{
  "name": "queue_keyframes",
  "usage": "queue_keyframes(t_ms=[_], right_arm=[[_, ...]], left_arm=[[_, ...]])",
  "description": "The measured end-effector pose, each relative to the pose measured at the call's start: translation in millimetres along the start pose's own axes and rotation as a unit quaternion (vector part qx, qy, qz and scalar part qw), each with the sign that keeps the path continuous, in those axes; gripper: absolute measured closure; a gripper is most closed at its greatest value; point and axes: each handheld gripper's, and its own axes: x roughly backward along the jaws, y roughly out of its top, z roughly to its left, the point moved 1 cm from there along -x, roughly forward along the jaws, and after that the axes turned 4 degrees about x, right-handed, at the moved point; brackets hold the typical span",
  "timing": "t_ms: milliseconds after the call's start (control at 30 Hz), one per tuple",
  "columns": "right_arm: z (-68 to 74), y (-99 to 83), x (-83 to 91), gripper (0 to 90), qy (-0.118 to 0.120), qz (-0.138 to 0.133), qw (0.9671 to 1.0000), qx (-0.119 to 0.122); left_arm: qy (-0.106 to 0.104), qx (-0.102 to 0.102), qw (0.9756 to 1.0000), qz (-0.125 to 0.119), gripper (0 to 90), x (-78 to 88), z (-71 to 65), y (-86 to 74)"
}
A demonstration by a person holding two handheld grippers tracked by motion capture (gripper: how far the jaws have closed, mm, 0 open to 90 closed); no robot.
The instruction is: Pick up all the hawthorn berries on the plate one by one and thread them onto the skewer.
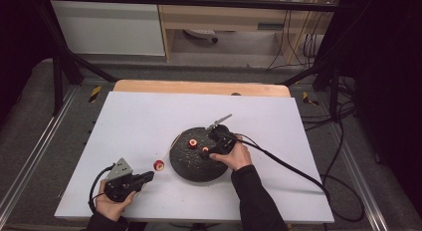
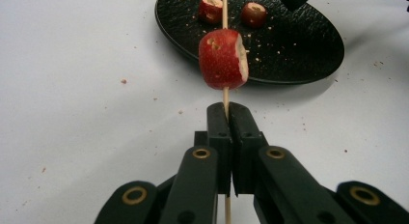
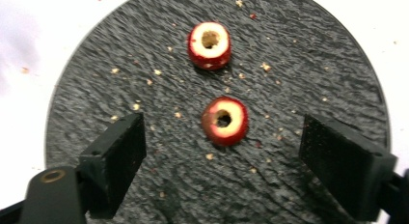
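Skewer (image 2: 224,96) runs lengthwise from our left gripper (image 2: 226,113) toward the far black plate (image 2: 299,60), one cored red fruit (image 2: 223,60) threaded on it; those jaws pinch the stick tight. Our right gripper (image 3: 222,151) hovers wide apart around a cored piece (image 3: 224,120) on the plate, touching nothing.

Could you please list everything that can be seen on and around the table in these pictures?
Cored fruit pieces on plate: two, red, lying apart.
Skewered fruit piece: one, red, on the stick, left of the plate.
Skewer: one, pale wood, clamped by the left gripper.
Plate: one, black, round, table centre.
Table cover: one, white, crumb-speckled.
Cabinet: one, white, behind the table.
Left gripper: one, black, fingers shut on the skewer.
Right gripper: one, black, fingers open above the nearer plate piece.
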Motion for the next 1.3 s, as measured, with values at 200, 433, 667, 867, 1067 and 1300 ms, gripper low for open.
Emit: queue_keyframes(t_ms=[200, 433, 667, 867, 1067, 1300], right_arm=[[-3.9, 11.1, -5.5, 30.2, 0.004, 0.041, 0.9991, 0.002], [-6.4, 18.3, -13.5, 41.4, 0.013, 0.067, 0.9976, -0.002], [-5.8, 22.4, -20.9, 50.3, 0.017, 0.084, 0.9963, -0.008], [-8.4, 22.6, -23.7, 57.3, 0.014, 0.098, 0.995, -0.016], [-10.3, 22.7, -24.5, 62.1, 0.019, 0.103, 0.9942, -0.023], [-11.0, 23.2, -24.7, 62.7, 0.021, 0.104, 0.9938, -0.034]], left_arm=[[0.0, 0.0, 1.0, 0.001, 87.9, -0.3, 0.1, -0.2], [-0.001, 0.0, 1.0, 0.002, 87.9, -1.6, 0.0, -0.8], [-0.002, 0.0, 1.0, 0.002, 87.9, -1.7, 0.1, -0.9], [-0.002, -0.001, 1.0, 0.002, 87.9, -2.0, -0.1, -0.8], [-0.002, -0.001, 1.0, 0.002, 87.9, -2.1, -0.2, -0.9], [-0.002, -0.002, 1.0, 0.002, 87.9, -2.2, -0.4, -1.0]])
